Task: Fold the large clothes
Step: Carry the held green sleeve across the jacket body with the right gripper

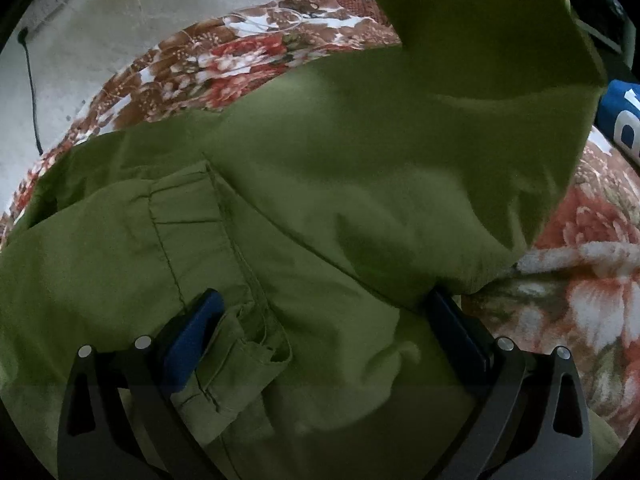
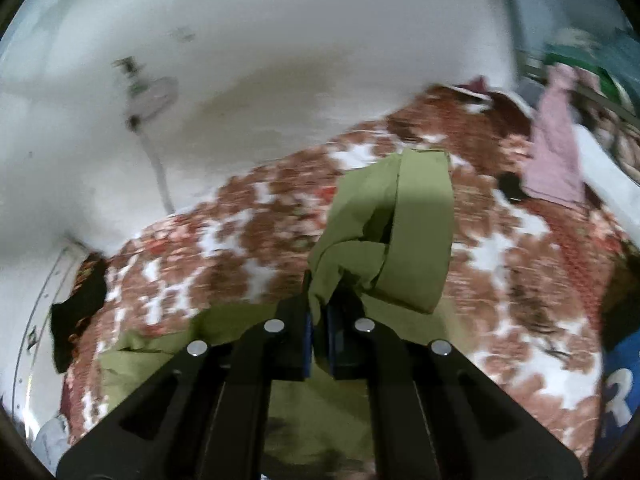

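Observation:
A large olive-green garment (image 1: 340, 184) lies spread over a floral bedspread (image 1: 240, 56) and fills the left wrist view. My left gripper (image 1: 324, 320) is open, its blue-padded fingers (image 1: 196, 336) wide apart and resting on the cloth near a seamed pocket or waistband. In the right wrist view my right gripper (image 2: 320, 320) is shut on a bunched end of the green garment (image 2: 392, 232), which hangs lifted above the bed. That lifted part also shows at the top of the left wrist view (image 1: 472, 20).
The floral bedspread (image 2: 520, 280) covers the bed beside a pale wall (image 2: 240, 60). A blue item with white letters (image 1: 624, 120) lies at the right. A pink cloth (image 2: 556, 152) and a dark cloth (image 2: 76, 304) lie near the bed's edges.

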A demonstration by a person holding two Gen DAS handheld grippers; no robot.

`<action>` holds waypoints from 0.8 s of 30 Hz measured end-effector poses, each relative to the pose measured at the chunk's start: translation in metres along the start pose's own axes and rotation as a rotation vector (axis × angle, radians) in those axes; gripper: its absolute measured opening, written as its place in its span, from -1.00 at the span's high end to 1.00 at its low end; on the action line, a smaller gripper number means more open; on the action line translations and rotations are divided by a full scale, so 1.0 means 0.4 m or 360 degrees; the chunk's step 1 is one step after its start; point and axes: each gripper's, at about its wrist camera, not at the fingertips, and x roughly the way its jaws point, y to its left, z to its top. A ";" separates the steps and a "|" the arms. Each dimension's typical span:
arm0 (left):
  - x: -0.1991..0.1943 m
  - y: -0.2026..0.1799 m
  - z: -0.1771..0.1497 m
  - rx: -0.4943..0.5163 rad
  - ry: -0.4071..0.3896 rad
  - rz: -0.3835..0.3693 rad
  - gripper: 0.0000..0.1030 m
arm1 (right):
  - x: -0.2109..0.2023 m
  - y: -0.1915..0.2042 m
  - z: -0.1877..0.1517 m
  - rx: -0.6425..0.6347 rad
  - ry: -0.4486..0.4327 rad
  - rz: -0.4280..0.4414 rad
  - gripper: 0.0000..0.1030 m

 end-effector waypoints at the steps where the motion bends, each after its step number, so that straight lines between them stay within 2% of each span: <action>1: 0.001 0.002 0.000 -0.0001 -0.0001 -0.0002 -0.92 | 0.006 0.050 0.000 -0.0025 0.0004 0.0036 0.89; 5: -0.005 0.003 0.002 -0.0005 0.0006 -0.0009 -0.92 | 0.040 0.227 -0.011 -0.0151 0.0031 0.0153 0.89; 8: -0.033 0.025 0.010 -0.0081 -0.0001 -0.0091 -0.90 | 0.066 0.347 -0.029 -0.0222 0.0074 0.0242 0.89; 11: -0.022 0.011 -0.001 0.0021 0.0043 -0.0065 -0.90 | 0.099 0.463 -0.055 -0.0297 0.0115 0.0323 0.89; 14: -0.022 0.014 0.002 0.0043 0.0050 -0.0084 -0.90 | 0.136 0.567 -0.081 -0.0356 0.0167 0.0377 0.89; 17: -0.051 0.023 0.005 0.0089 0.0033 -0.0066 -0.90 | 0.169 0.642 -0.115 -0.0407 0.0215 0.0411 0.89; 19: -0.091 0.040 -0.002 0.0114 -0.0007 -0.0013 -0.90 | 0.192 0.692 -0.134 -0.0440 0.0252 0.0439 0.89; 21: -0.146 0.070 -0.023 0.0140 -0.0056 0.0057 -0.90 | 0.206 0.735 -0.151 -0.0479 0.0274 0.0474 0.89; 24: -0.217 0.115 -0.069 0.0157 -0.0058 0.0094 -0.90 | 0.213 0.807 -0.183 -0.0582 0.0258 0.0491 0.89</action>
